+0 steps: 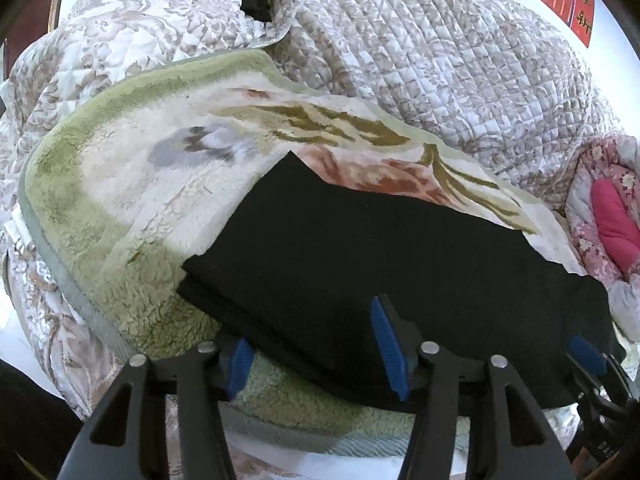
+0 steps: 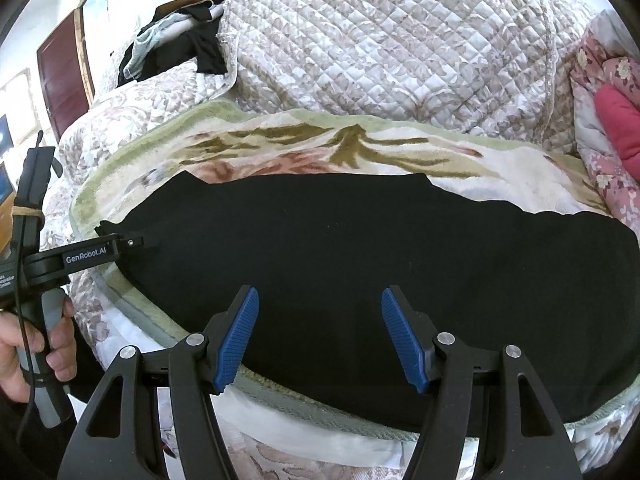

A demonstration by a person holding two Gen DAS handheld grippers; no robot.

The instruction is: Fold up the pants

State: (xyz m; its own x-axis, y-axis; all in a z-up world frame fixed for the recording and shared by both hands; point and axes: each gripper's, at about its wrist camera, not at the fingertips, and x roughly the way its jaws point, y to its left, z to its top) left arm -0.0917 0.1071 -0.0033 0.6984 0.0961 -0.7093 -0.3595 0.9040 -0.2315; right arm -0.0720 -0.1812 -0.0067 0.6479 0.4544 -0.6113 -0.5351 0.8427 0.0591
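Note:
Black pants (image 1: 360,248) lie flat and lengthwise on a cream and green fleece blanket (image 1: 132,184); they also show in the right wrist view (image 2: 360,240). My left gripper (image 1: 316,348) is open at the pants' near left edge, one blue pad on the blanket, the other over the cloth. It also shows from the side in the right wrist view (image 2: 132,242) at the pants' left end. My right gripper (image 2: 320,340) is open and empty, hovering over the near edge at mid length. Its blue pad (image 1: 586,354) shows at the right of the left wrist view.
The fleece blanket (image 2: 280,140) lies on a quilted floral bedspread (image 2: 380,52). A pile of dark clothes (image 2: 180,52) sits at the back left. A pink floral quilt (image 2: 612,128) is bunched at the right. A dark red door (image 2: 60,76) stands far left.

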